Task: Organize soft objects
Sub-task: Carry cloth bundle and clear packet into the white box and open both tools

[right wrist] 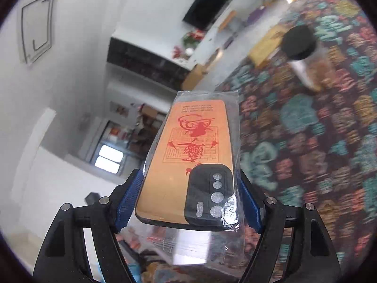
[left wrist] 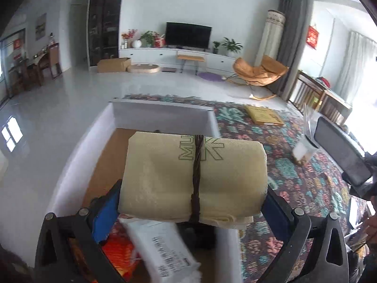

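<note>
left claw (left wrist: 192, 200): holding a folded cream towel (left wrist: 195, 176) between its blue pads, one pad on each end of the bundle
towel: bound round its middle by a dark braided cord (left wrist: 197, 176), green outlined letters at its far edge; it hangs in the air above the open box, clear of what lies inside
box (left wrist: 162, 115): white walls, brown floor, open on top, at the left edge of the patterned carpet (left wrist: 306, 176)
inside the box: a white packet with a printed label (left wrist: 162, 250) at the near end, something orange (left wrist: 117, 252) just left of it, both partly under the towel
right claw (right wrist: 189, 200): gripping an orange phone case (right wrist: 188, 155) across its width, pads pressed on the plastic sleeve (right wrist: 232, 212) that wraps it
phone case: red drawing on the back, black camera block (right wrist: 209, 195) near the claw; it points away from the claw, lifted off the carpet
jar (right wrist: 300, 47): black lid, stands on the carpet far to the right of the phone case, blurred
yellow flat packet (left wrist: 264, 115): on the carpet to the far right of the box, well apart from it
room beyond: television (left wrist: 187, 35) on a long white cabinet, orange lounge chair (left wrist: 259, 70) to its right
</note>
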Tool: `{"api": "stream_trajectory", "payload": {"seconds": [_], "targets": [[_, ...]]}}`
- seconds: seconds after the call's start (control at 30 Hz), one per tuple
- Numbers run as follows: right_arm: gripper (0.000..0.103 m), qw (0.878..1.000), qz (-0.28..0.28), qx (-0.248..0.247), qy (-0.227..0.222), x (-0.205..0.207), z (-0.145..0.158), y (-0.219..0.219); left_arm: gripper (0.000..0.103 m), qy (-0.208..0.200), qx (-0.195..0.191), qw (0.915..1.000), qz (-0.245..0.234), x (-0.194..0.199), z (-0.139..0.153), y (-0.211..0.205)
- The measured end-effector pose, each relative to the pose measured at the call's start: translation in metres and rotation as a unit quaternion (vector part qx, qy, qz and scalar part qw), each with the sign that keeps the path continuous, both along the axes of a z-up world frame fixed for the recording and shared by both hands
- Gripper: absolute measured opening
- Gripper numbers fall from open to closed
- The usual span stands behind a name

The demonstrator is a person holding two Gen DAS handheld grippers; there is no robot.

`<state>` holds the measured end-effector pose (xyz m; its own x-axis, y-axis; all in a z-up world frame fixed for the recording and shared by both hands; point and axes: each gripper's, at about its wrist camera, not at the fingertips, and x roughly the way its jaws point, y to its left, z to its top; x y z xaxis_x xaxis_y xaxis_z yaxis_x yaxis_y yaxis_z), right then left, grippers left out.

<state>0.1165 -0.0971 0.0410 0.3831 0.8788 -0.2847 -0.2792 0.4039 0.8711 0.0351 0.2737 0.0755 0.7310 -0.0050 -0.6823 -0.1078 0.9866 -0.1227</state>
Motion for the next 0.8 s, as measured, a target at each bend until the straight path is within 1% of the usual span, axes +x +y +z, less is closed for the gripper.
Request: {"api": "stream_trajectory", "payload": {"seconds": [0.07,0.1,0.17,0.2,0.27,0.37,0.4,0.47,0.57,0.7,0.73,0.8], "targets": [[0.080,0.999,0.046,-0.015,-0.018,0.000,0.010,0.070,0.103,0.024,0.033,0.9987,0.029,-0.002,-0.015,0.014],[0.082,0.997,0.061,-0.025,-0.032,-0.002,0.012,0.101,0.103,0.041,0.054,0.9969,0.040,-0.001,-0.025,0.019],[0.083,0.991,0.109,-0.065,-0.048,-0.002,0.010,0.159,0.103,0.083,0.084,0.9913,0.057,0.004,-0.047,0.024],[0.083,0.987,0.124,-0.084,-0.051,-0.002,0.007,0.180,0.103,0.101,0.085,0.9896,0.059,0.005,-0.057,0.028],[0.083,0.983,0.138,-0.105,-0.059,-0.007,-0.001,0.196,0.103,0.113,0.073,0.9887,0.066,0.001,-0.071,0.033],[0.084,0.972,0.145,-0.169,-0.076,-0.004,-0.010,0.213,0.103,0.096,0.034,0.9938,0.044,-0.007,-0.077,0.038],[0.084,0.966,0.149,-0.193,-0.085,-0.003,-0.012,0.217,0.103,0.091,0.031,0.9947,0.036,-0.008,-0.075,0.036],[0.084,0.955,0.154,-0.231,-0.108,-0.006,-0.012,0.224,0.103,0.079,0.043,0.9958,0.013,-0.008,-0.073,0.028],[0.084,0.945,0.144,-0.263,-0.127,-0.010,-0.014,0.226,0.103,0.054,0.067,0.9963,0.001,-0.012,-0.062,0.017],[0.084,0.943,0.126,-0.283,-0.119,-0.011,-0.022,0.219,0.103,0.011,0.047,0.9987,0.016,-0.024,-0.038,0.024],[0.084,0.943,0.123,-0.287,-0.113,-0.011,-0.024,0.217,0.103,0.001,0.047,0.9986,0.025,-0.028,-0.031,0.027],[0.084,0.942,0.117,-0.297,-0.101,-0.012,-0.030,0.214,0.103,-0.019,0.069,0.9949,0.071,-0.039,-0.018,0.029]]}}
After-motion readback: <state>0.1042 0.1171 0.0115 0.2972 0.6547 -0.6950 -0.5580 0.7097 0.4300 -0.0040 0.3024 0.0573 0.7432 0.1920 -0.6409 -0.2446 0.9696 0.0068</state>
